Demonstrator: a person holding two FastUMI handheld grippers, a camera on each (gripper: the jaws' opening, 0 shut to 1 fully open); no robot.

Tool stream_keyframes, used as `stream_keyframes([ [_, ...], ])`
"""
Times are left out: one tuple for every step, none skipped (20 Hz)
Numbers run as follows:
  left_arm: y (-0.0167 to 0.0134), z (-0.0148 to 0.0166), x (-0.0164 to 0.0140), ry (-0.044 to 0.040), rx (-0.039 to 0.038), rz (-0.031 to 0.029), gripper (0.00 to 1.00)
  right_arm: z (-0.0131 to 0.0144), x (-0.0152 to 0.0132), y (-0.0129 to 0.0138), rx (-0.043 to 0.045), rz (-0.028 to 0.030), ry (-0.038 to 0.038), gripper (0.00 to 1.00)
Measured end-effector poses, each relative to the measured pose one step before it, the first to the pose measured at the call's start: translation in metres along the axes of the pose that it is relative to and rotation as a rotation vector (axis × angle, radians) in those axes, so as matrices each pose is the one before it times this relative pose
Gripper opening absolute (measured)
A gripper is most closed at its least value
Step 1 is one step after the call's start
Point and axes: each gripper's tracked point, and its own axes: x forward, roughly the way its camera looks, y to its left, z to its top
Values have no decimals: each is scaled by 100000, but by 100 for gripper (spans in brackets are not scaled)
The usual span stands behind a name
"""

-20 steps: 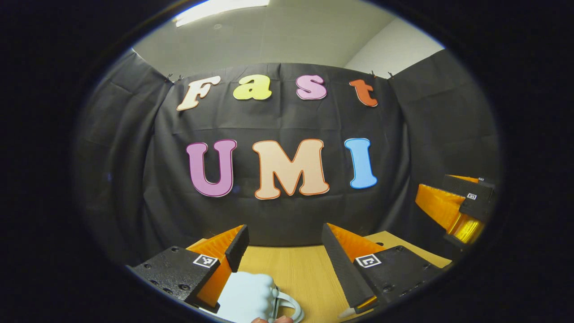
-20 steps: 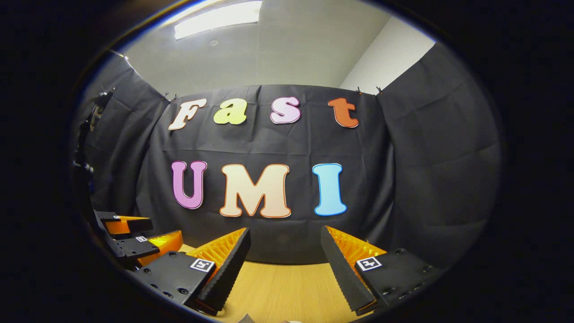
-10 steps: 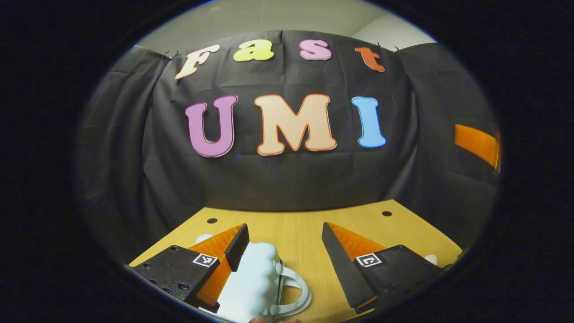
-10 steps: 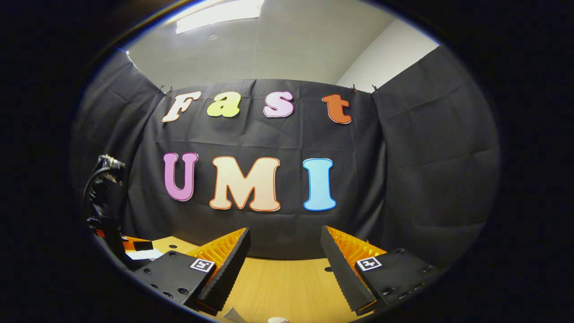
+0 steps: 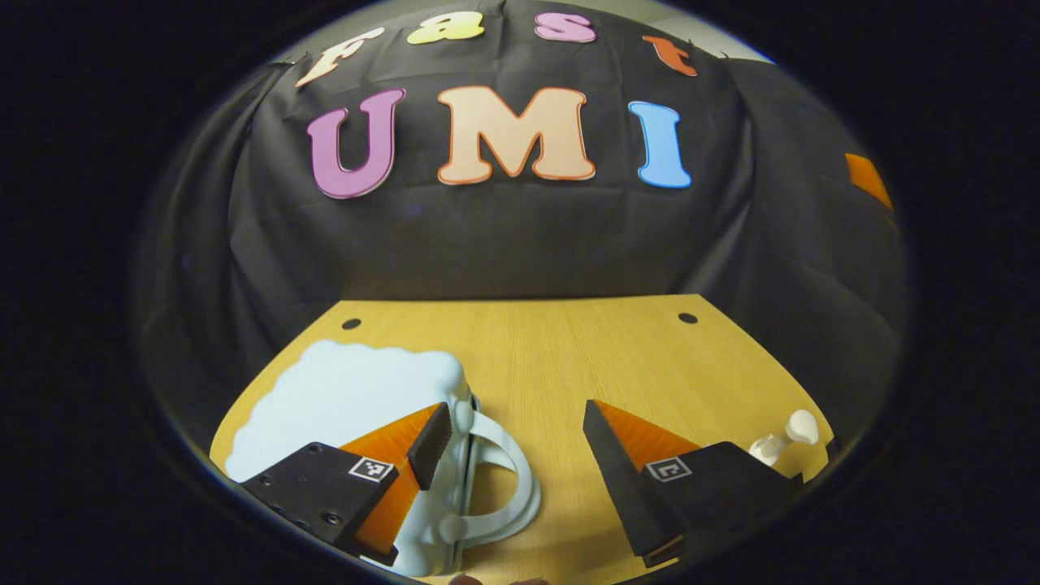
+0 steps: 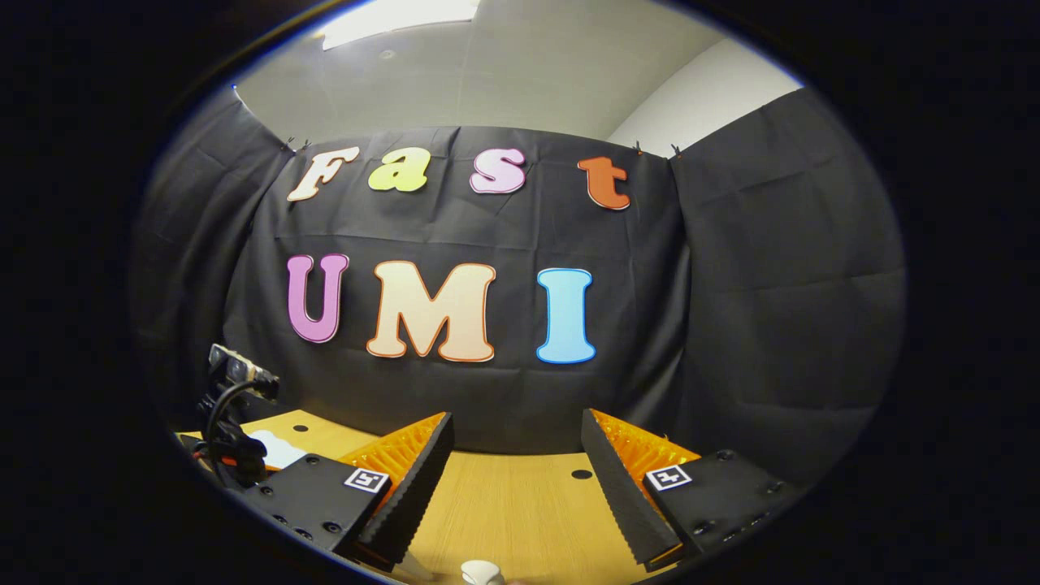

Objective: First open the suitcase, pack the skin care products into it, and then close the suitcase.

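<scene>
On the wooden table, we saw the pale blue suitcase lying closed, its handle between the parted fingers of the left gripper. A white pump bottle stood well apart from the suitcase. The right gripper hung released too, grasping nothing.

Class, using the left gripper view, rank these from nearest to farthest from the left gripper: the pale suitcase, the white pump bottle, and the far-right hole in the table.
1. Suitcase: by the left gripper, at its left finger.
2. Pump bottle: right table edge.
3. Table hole: far right, near the wall.
</scene>
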Motion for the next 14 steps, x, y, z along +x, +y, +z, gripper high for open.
stream_keyframes([
  [-129, -679, 214, 2194, 86, -205, 96, -187, -111, -172, -307, -212, 333, 98],
  [-154, -509, 306, 1912, 475, -117, 96, -114, -63, -289, -375, -480, 272, 98],
  [-127, -629, 334, 1990, 340, -201, 96, -266, -43, -290, -384, -386, 394, 98],
  [-83, -709, 287, 2413, -18, 194, 96, -135, 18, -211, -441, -523, 538, 98],
  [-116, -624, 459, 2349, -325, 307, 96, -190, -69, -329, -441, -635, 380, 98],
  [19, -788, 296, 2776, -662, 113, 96, -52, -61, -284, -238, -566, 440, 100],
  [-190, -635, 276, 2672, -904, -340, 96, -160, -43, -233, 22, -435, 248, 100],
  [-109, -826, 452, 2993, -1071, 196, 96, -87, -57, -208, -93, -455, 265, 100],
  [-111, -441, 361, 1924, -148, -403, 96, -158, 12, -140, -306, -220, 216, 98],
  [-319, -209, 450, 1269, -437, -659, 96, -114, -10, -76, -494, -25, 199, 99],
  [-13, -373, 413, 1276, -481, 355, 90, -205, -95, -44, -801, 109, 310, 99],
  [-6, -249, 334, 1328, -388, 787, 90, -231, -69, 71, -1153, 289, 388, 99],
  [136, -486, 470, 1557, -670, 911, 92, -169, -21, 19, -1129, 300, 248, 98],
  [65, -275, 474, 1613, -791, 798, 90, -66, -66, 69, -881, 469, 21, 99],
])
